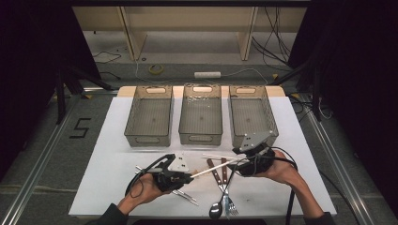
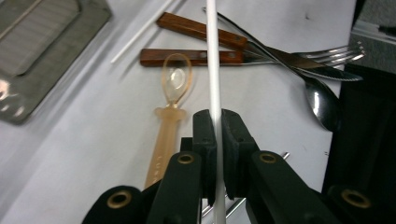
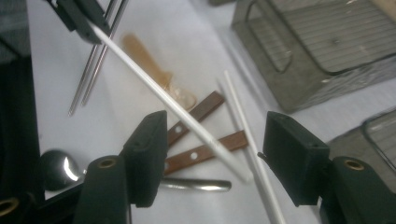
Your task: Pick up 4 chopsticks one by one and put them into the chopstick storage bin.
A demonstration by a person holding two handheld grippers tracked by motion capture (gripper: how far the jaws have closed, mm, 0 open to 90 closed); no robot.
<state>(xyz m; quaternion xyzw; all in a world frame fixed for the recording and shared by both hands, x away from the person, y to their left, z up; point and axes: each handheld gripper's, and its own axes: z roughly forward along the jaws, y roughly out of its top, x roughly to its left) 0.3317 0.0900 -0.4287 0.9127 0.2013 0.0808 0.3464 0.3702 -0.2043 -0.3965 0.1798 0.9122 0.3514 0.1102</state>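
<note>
My left gripper (image 1: pixel 190 177) (image 2: pixel 215 126) is shut on a long white chopstick (image 1: pixel 211 169) (image 2: pixel 212 56), held just above the white table. The stick slants up and to the right, and its far end (image 3: pixel 233 165) lies between the jaws of my right gripper (image 1: pixel 239 161) (image 3: pixel 219 156). Those jaws stand wide apart and neither pad touches the stick. The left gripper (image 3: pixel 79 18) sits at the top left of the right gripper view, clamped on the stick's other end. A second white chopstick (image 1: pixel 218 156) (image 3: pixel 247 135) lies flat on the table under the right gripper.
Three empty mesh bins (image 1: pixel 143 139) (image 1: pixel 201 139) (image 1: pixel 234 122) line the far side. Below the held stick lie two wood-handled pieces (image 2: pixel 187 57) (image 3: pixel 201 154), a metal spoon (image 1: pixel 216 210) (image 2: pixel 322 102), a fork (image 1: pixel 230 206), an amber plastic spoon (image 2: pixel 170 107) (image 3: pixel 154 70) and metal chopsticks (image 1: pixel 185 194) (image 3: pixel 91 70).
</note>
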